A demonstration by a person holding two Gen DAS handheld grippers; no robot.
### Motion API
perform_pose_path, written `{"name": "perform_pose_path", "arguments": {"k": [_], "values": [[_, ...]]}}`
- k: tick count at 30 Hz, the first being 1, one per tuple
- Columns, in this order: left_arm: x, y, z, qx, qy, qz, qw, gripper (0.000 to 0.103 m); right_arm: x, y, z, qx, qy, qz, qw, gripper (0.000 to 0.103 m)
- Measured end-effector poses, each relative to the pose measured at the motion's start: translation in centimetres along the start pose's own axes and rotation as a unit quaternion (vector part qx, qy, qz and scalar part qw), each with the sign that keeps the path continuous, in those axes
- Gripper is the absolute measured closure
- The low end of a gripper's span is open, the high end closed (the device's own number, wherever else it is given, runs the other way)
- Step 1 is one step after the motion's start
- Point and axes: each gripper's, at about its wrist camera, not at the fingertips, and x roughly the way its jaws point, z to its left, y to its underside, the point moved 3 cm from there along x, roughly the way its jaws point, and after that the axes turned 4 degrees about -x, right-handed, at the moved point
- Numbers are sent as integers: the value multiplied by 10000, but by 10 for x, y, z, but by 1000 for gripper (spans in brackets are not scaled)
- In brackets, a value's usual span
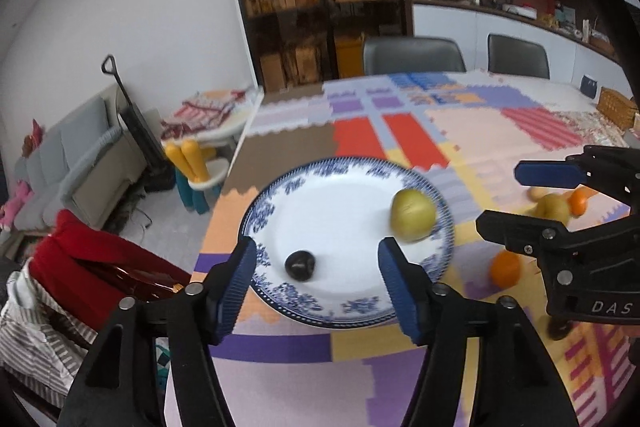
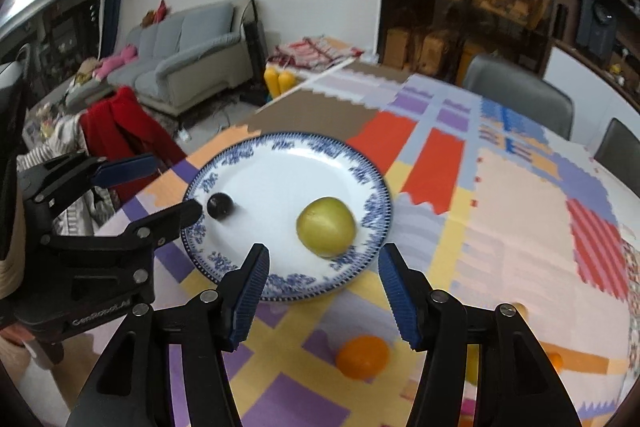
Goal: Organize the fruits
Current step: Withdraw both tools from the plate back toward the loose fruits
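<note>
A white plate with a blue rim (image 1: 404,175) (image 2: 224,163) lies on the patchwork tablecloth. On it are a yellow-green apple (image 1: 413,215) (image 2: 326,227) and a small dark fruit (image 1: 300,265) (image 2: 220,205). An orange (image 1: 506,269) (image 2: 362,357) lies on the cloth beside the plate. More fruit (image 1: 554,207) lies further right. My left gripper (image 1: 316,287) is open and empty over the plate's near edge. My right gripper (image 2: 322,291) is open and empty, above the plate's edge and the orange. Each gripper shows in the other's view (image 1: 508,199) (image 2: 170,187).
A wicker basket (image 1: 618,107) stands at the table's far right. Two grey chairs (image 1: 414,57) stand behind the table. A chair with red cloth (image 1: 92,259) stands at the left table edge. A sofa (image 2: 188,51) and a vacuum stand beyond.
</note>
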Motion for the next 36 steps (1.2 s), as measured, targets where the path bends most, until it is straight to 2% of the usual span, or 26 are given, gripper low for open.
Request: {"name": "perform_pose_path", "arguments": {"k": [2,6,10,19,26,36], "values": [[-15,-2,-7,21,-4,-154,9999,34,-15,4,-5,72,95,-145,9998,37],[-44,-7,-22,51,-17,-452,9990,23,-50,14,-16,157,423,-483,9978,36],[-70,-8,-42,36,23,-714,9974,12,-81,24,-29,336,656,-749,9945,29],[-104,0,-84,88,281,-946,9951,6,-142,57,-50,503,1175,-1196,9846,23],[-115,13,-113,128,502,-925,9944,3,-167,86,-62,637,1381,-1236,9806,19],[-93,32,-142,304,709,-581,9953,3,-167,125,-80,868,1512,-953,9801,19]]}}
